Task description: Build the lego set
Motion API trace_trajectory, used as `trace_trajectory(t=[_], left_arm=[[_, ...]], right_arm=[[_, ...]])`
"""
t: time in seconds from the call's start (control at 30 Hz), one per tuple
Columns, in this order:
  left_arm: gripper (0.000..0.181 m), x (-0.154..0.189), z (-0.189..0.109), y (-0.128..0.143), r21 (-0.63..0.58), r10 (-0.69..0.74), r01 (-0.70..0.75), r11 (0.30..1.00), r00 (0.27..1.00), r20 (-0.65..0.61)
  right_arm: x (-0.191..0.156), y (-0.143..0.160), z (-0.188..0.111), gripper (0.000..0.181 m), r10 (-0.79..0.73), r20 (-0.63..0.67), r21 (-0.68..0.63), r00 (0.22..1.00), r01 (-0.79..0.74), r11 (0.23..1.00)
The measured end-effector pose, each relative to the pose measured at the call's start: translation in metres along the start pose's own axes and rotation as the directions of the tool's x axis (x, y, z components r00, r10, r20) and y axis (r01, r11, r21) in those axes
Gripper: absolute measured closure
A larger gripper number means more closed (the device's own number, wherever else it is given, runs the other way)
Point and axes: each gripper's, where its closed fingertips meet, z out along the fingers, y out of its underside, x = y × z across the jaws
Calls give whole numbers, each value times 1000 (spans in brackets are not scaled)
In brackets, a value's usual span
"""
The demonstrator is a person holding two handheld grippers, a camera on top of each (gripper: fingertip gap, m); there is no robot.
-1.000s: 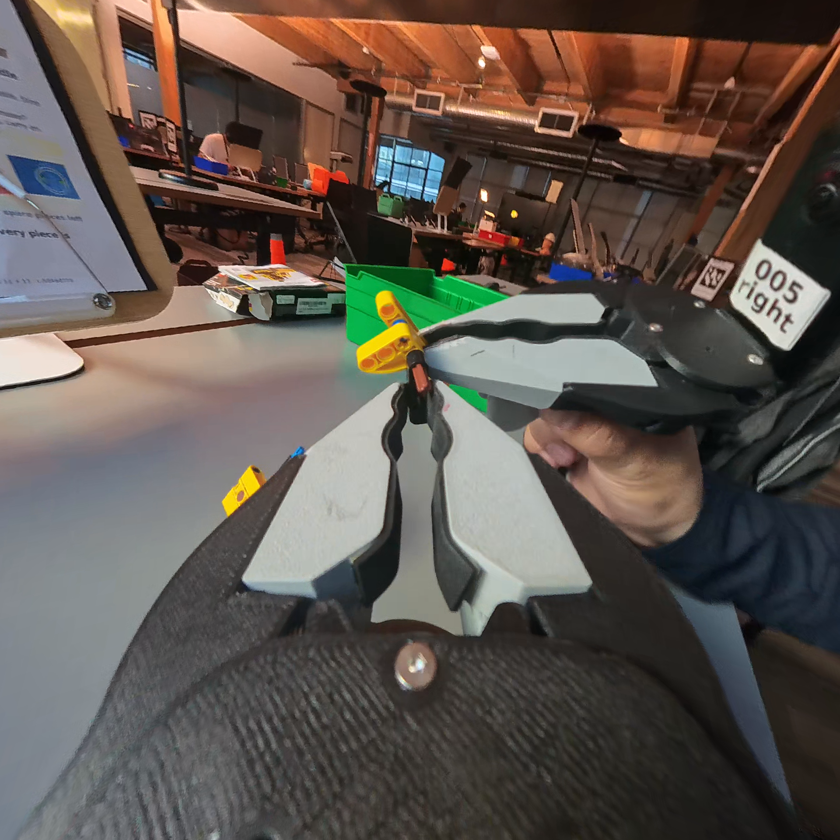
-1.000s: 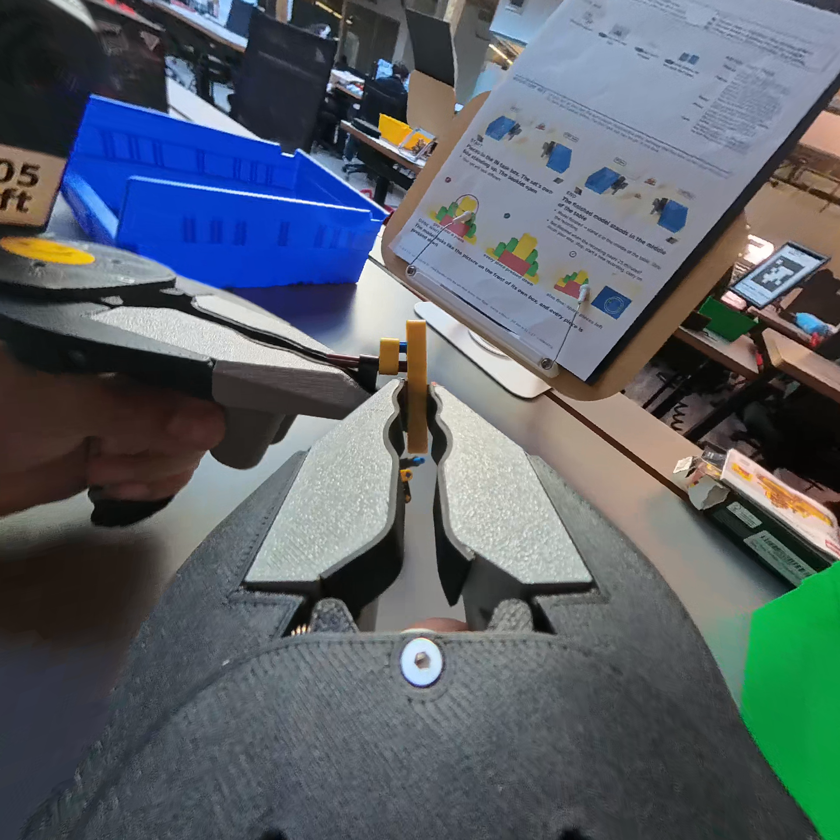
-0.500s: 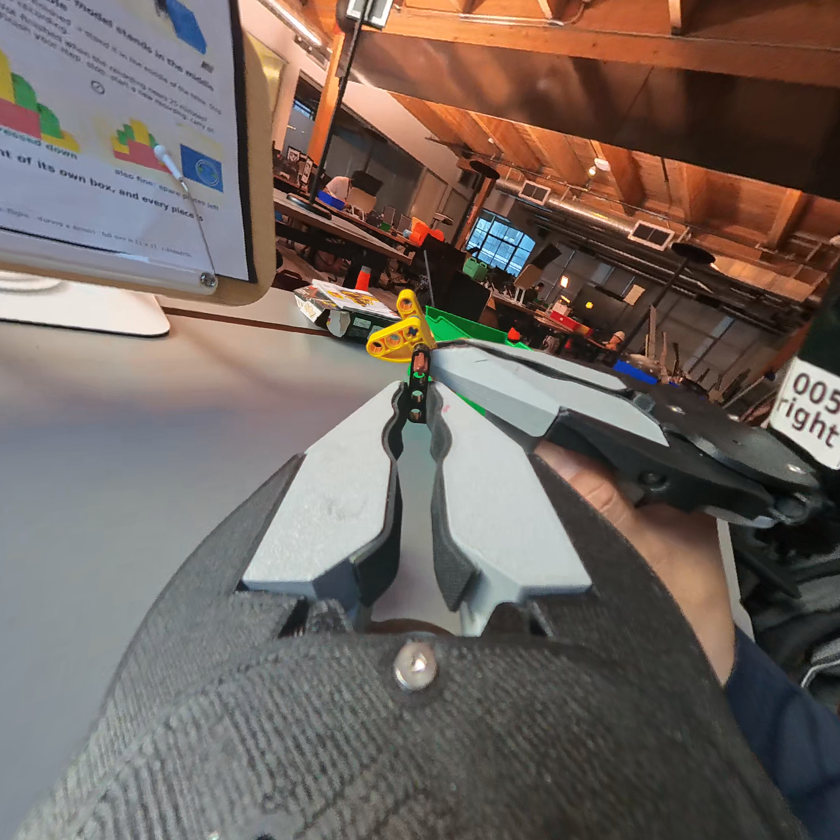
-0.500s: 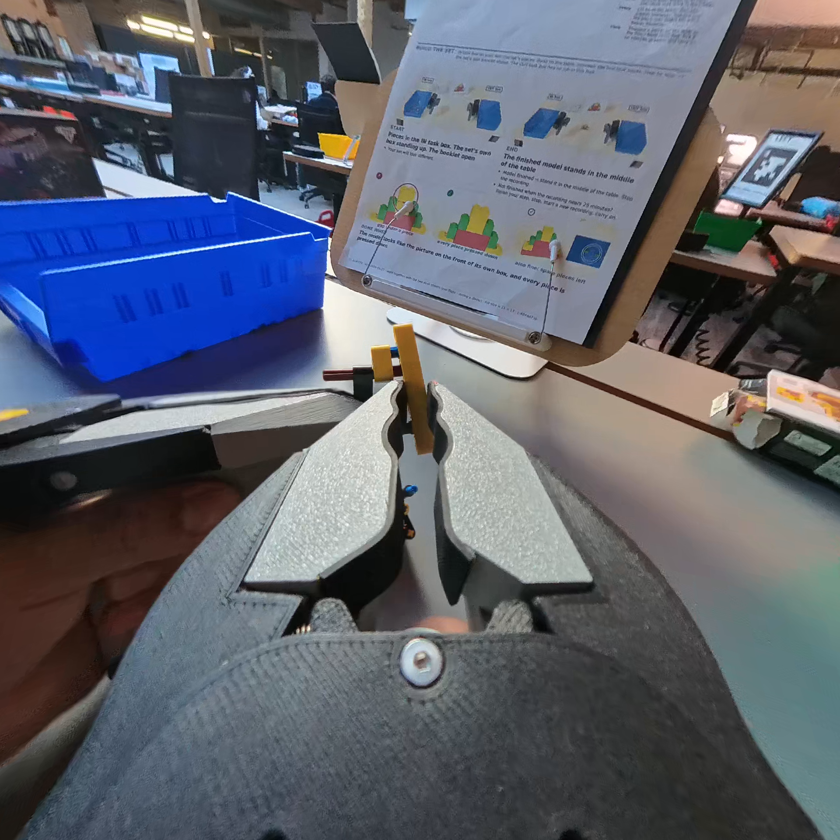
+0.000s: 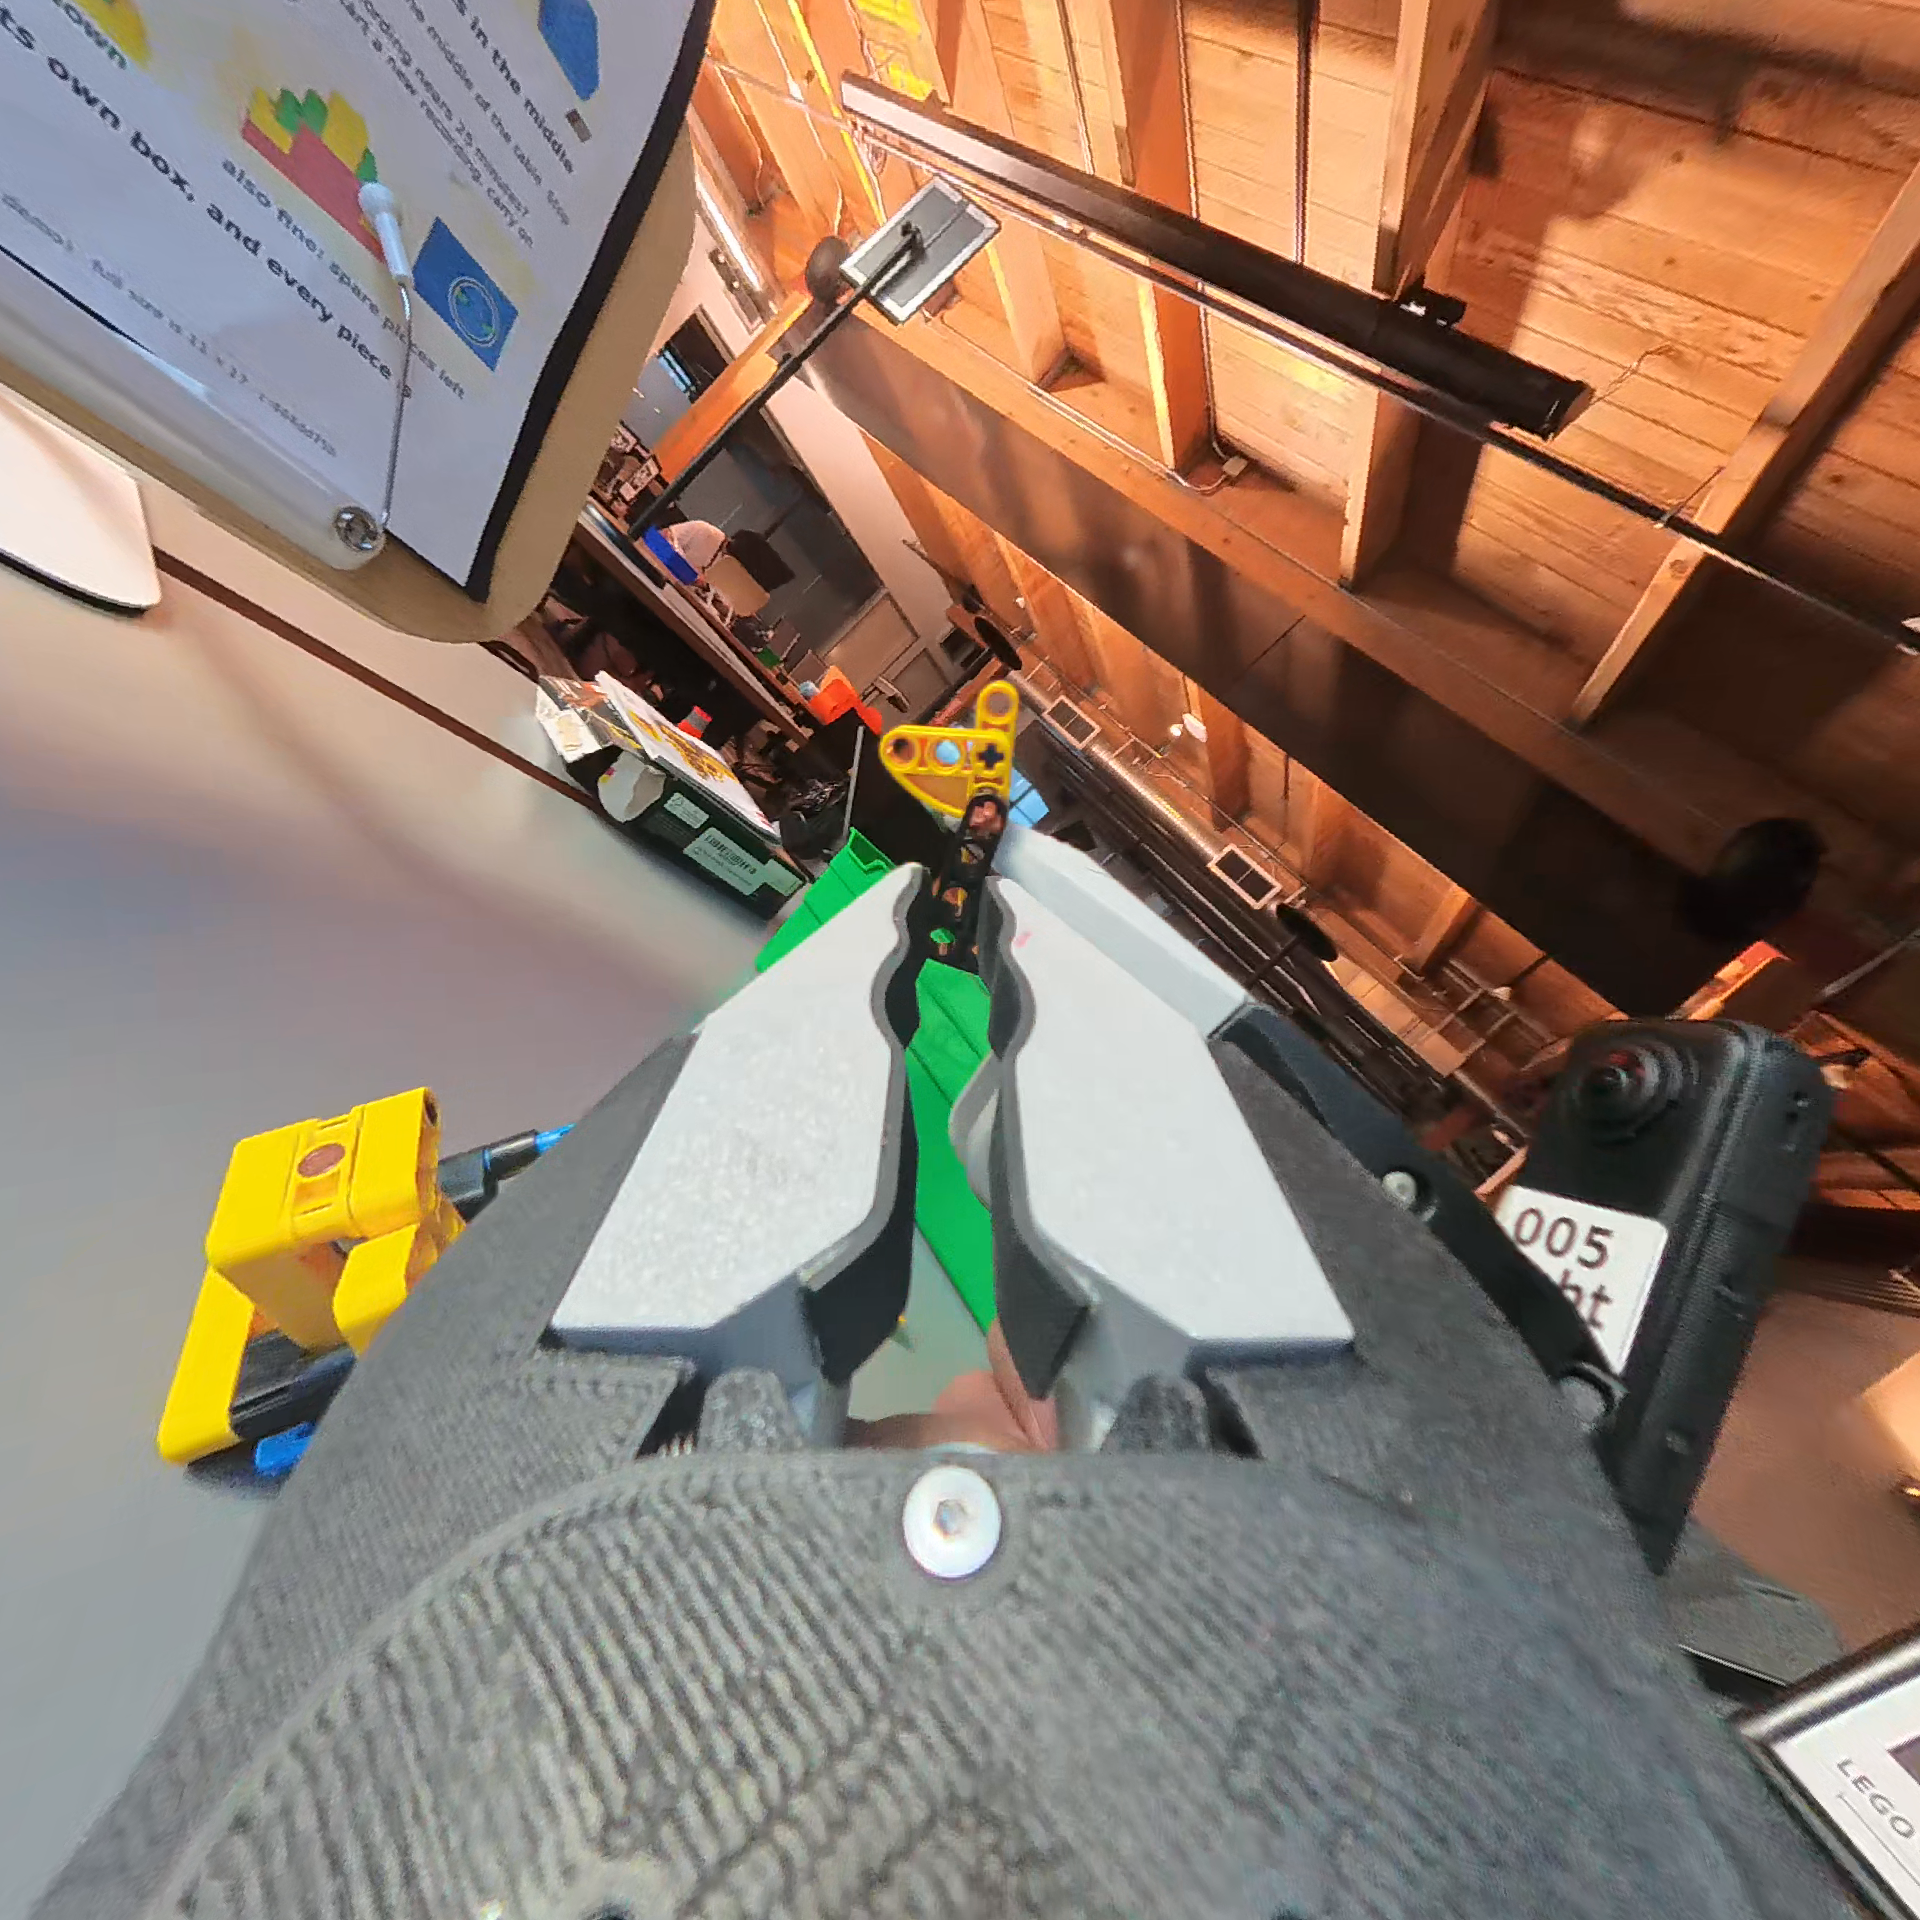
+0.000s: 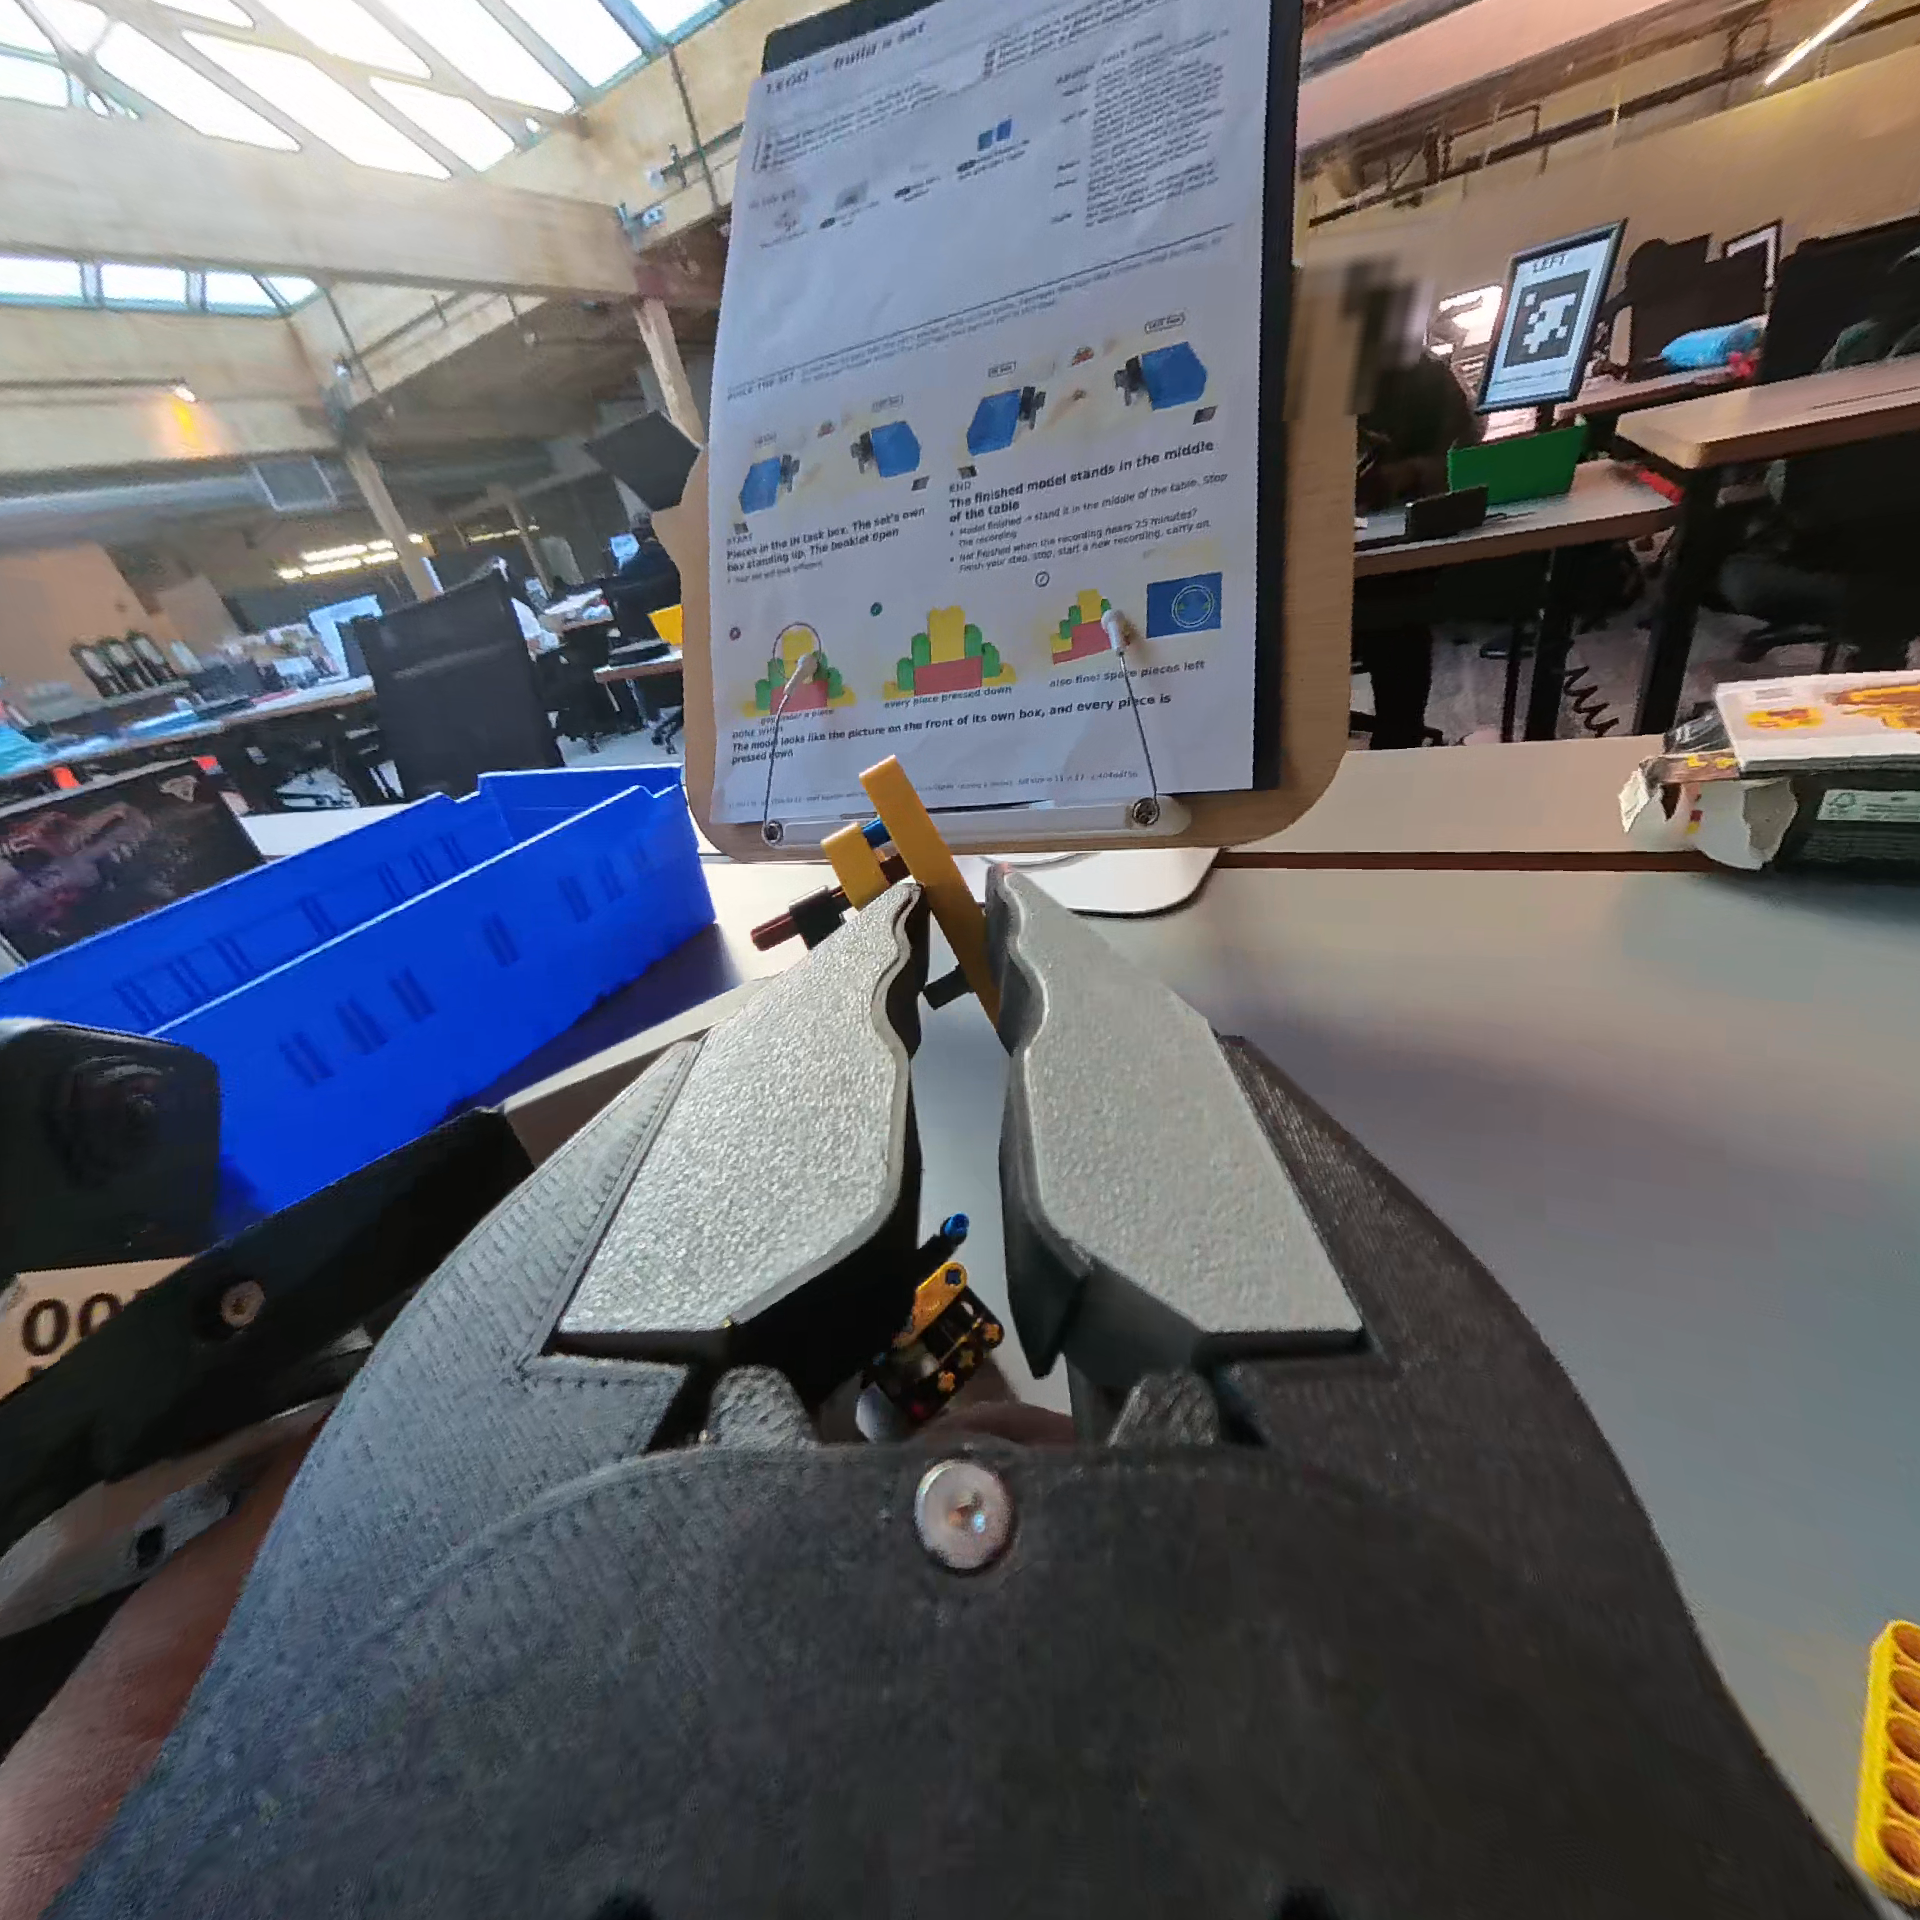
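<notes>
My right gripper [image 6: 954, 894] is shut on a thin yellow angled piece [image 6: 928, 868], held above the table. A yellow bush, a blue pin and a black and dark red axle [image 6: 805, 916] stick out of its left side. In the left wrist view the yellow piece [image 5: 951, 750] shows face-on just past my left gripper [image 5: 956, 883]. That gripper is shut on a small black piece [image 5: 961, 878] reaching up to the yellow piece. The right gripper's fingers [image 5: 1122, 935] lie close behind. The left gripper's body [image 6: 312, 1268] sits lower left; its tips are hidden there.
A partly built yellow and black model [image 5: 312, 1247] lies on the grey table [image 5: 312, 883], also glimpsed between my right fingers [image 6: 940, 1330]. A blue bin [image 6: 364, 987], a green bin [image 5: 831, 914], the instruction board [image 6: 987, 468], the set's box [image 6: 1818, 769] and a yellow beam [image 6: 1891, 1766] surround them.
Both grippers have swung and tilted together, the left one now pointing up toward the ceiling. Both grips look unchanged. The yellow model has come into the left wrist view.
</notes>
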Motion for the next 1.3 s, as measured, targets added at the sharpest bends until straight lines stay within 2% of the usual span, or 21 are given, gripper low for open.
trace_trajectory(t=[0.03, 0.13, 0.23, 0.33, 0.43, 0.5, 0.57, 0.63, 0.67, 0.77, 0.83, 0.9, 0.93, 1.0, 1.13, 1.2, 1.3], left_arm=[[175, 1, 0, 0, 2, -14, 14, 1000, 1000, -13], [175, 5, 2, 1, 4, -23, 24, 1000, 999, -38], [175, 19, 4, -4, 20, -5, 8, 1000, 993, -122], [176, 20, 3, 2, -98, 45, -62, 993, 986, -160], [176, 33, 3, 11, -209, 82, -138, 968, 963, -256], [176, 39, 2, 15, -253, 131, -208, 945, 948, -291], [176, 49, -1, 13, -278, 115, -215, 936, 935, -337], [177, 49, -6, 9, -293, 135, -247, 924, 925, -356], [177, 52, -11, 12, -334, 124, -266, 904, 912, -390], [177, 57, -35, 29, -446, 178, -440, 779, 838, -517], [177, 54, -48, 35, -456, 256, -554, 697, 786, -563], [177, 56, -61, 42, -474, 246, -598, 646, 752, -612], [177, 56, -67, 45, -477, 244, -620, 623, 733, -635], [177, 58, -76, 49, -457, 251, -663, 593, 692, -677], [177, 56, -89, 49, -408, 291, -726, 554, 628, -722], [177, 60, -95, 50, -403, 260, -714, 573, 625, -736], [177, 57, -99, 49, -431, 216, -674, 600, 655, -724]], right_arm=[[1, 0, -1, 174, 15, 3, 5, 1000, -15, 1000], [2, -5, -3, 174, 41, 13, 27, 999, -42, 999], [-3, -18, -9, 174, 69, 80, 96, 994, -77, 992], [0, -13, -13, 173, 171, 190, 42, 967, -182, 982], [4, -16, -24, 172, 247, 284, 14, 926, -262, 965], [3, -20, -31, 170, 200, 322, -3, 925, -210, 978], [-1, -28, -41, 147, 115, 388, 13, 915, -129, 992], [-14, -33, -56, 155, 85, 539, -7, 838, -96, 995], [-13, -32, -61, 142, 90, 570, -31, 817, -88, 996], [-16, -33, -71, 135, 74, 663, -64, 745, -42, 997], [-31, -22, -80, 131, 54, 750, -121, 659, 55, 991], [-45, -7, -88, 128, 33, 810, -153, 586, 156, 976], [-50, 0, -89, 131, 19, 826, -157, 563, 198, 968], [-59, 14, -93, 157, -33, 857, -136, 515, 287, 948], [-69, 21, -101, 158, -154, 875, -38, 459, 382, 923], [-77, 19, -104, 158, -221, 872, 30, 436, 404, 914], [-83, 20, -102, 157, -220, 870, 30, 441, 398, 917]])
